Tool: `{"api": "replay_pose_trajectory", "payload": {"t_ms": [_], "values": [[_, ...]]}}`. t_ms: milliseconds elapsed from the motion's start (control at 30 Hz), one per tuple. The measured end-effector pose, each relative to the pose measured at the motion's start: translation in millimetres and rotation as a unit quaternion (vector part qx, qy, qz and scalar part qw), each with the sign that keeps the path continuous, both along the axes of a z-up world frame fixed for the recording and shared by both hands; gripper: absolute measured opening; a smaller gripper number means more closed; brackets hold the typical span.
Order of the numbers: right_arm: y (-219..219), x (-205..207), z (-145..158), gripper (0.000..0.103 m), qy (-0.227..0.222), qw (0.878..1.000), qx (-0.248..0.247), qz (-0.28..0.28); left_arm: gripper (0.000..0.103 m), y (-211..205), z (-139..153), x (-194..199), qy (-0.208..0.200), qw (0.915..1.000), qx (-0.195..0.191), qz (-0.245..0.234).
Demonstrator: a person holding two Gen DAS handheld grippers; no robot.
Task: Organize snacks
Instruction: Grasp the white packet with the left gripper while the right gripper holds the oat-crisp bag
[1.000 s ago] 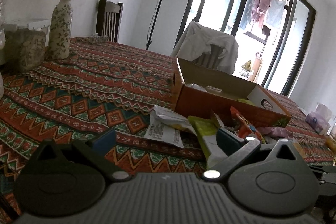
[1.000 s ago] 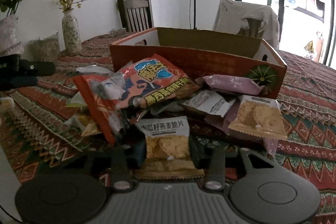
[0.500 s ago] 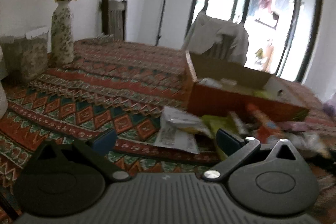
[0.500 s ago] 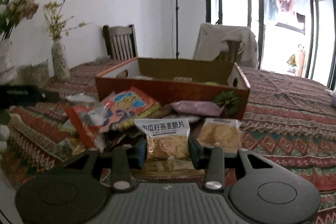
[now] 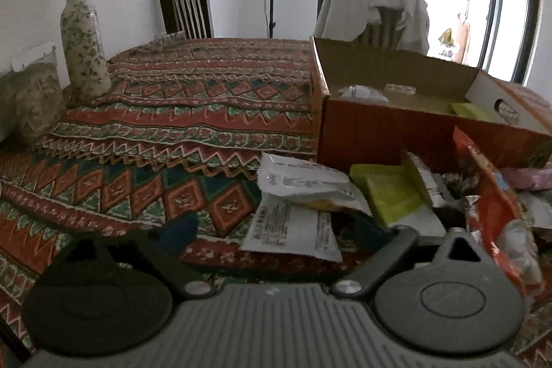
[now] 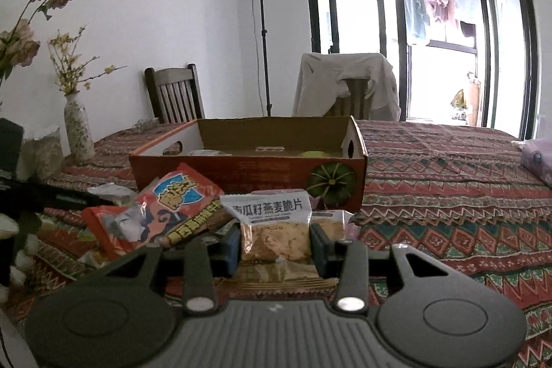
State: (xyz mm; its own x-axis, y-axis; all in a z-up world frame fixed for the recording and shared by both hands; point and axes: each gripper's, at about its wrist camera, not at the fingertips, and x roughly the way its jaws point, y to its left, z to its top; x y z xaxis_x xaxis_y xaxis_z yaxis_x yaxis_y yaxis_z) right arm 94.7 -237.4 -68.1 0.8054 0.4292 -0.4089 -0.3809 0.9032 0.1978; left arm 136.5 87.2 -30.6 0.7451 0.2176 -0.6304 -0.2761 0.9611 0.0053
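Observation:
My right gripper (image 6: 275, 247) is shut on a clear packet of oat crisps (image 6: 274, 230) with a white label, held above the snack pile in front of the orange cardboard box (image 6: 248, 171). A red snack bag (image 6: 176, 209) lies left of it. My left gripper (image 5: 276, 230) is open and empty, low over the table, with a white packet (image 5: 293, 226) lying between its fingers. A yellow-green packet (image 5: 390, 195) and a red bag (image 5: 490, 206) lie to its right. The box (image 5: 396, 133) holds a few snacks.
The table has a patterned red cloth (image 5: 172, 133). A floral vase (image 5: 84, 57) and a jar stand at the far left. Two chairs (image 6: 176, 99) stand behind the table, one draped with white cloth. A pink packet (image 6: 536, 161) lies far right.
My right gripper has lifted the oat crisp packet up off the pile, so the box now sits lower and farther. My left gripper has swung right and closer to the white packet.

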Motion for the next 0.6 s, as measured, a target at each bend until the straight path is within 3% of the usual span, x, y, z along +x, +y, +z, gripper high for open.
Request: {"api": "replay_pose_trajectory", "payload": {"t_ms": [67,200,267,367,600], "values": [[-1.4,0.3,-1.0,0.040,0.001,1.000,0.001,0.000,0.078,-1.7,-3.0,5.6,0.007,1.0000,0.003,-0.003],[-3.0,1.2,-2.8,0.040,0.003,1.000,0.004,-0.002,0.066,-4.1,-7.9,13.3,0.012,0.9998,0.005,-0.016],[-2.5,2.2,-3.1,0.040,0.005,1.000,0.006,-0.003,0.052,-5.7,-7.2,13.7,0.007,0.9996,0.003,-0.028],[-3.4,2.2,-4.7,0.040,0.006,1.000,0.008,-0.003,0.045,-7.5,-6.1,13.4,0.005,0.9993,0.000,-0.036],[-5.6,2.1,-6.1,0.040,0.008,1.000,0.012,-0.002,0.042,-13.9,6.3,-7.7,-0.022,0.9985,0.022,-0.045]]}}
